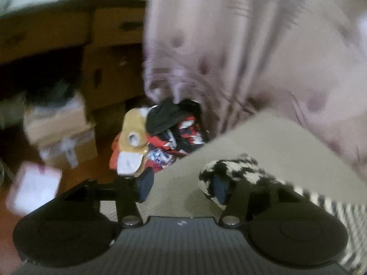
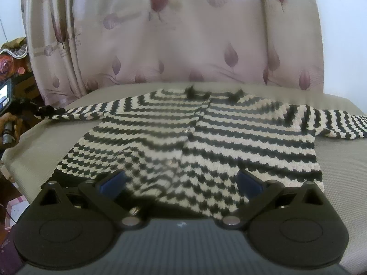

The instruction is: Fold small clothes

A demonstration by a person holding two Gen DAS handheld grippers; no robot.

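Note:
A black-and-white striped knit sweater (image 2: 206,137) lies spread flat, front up, on the beige table (image 2: 36,151), both sleeves stretched out sideways. My right gripper (image 2: 181,181) hovers over its bottom hem, jaws wide open, with the hem between the blue pads (image 2: 112,181) but not pinched. In the blurred left wrist view, my left gripper (image 1: 182,186) is open at the table's left corner, with bare table between its fingers. The sweater's rounded sleeve end (image 1: 231,169) lies just beyond the right fingertip; I cannot tell whether it touches it.
A pink patterned curtain (image 2: 183,45) hangs right behind the table. On the floor to the left lie a pile of clothes (image 1: 169,135), cardboard boxes (image 1: 62,135) and a pink-rimmed box (image 1: 34,188). A hand (image 2: 9,123) shows at the far left edge.

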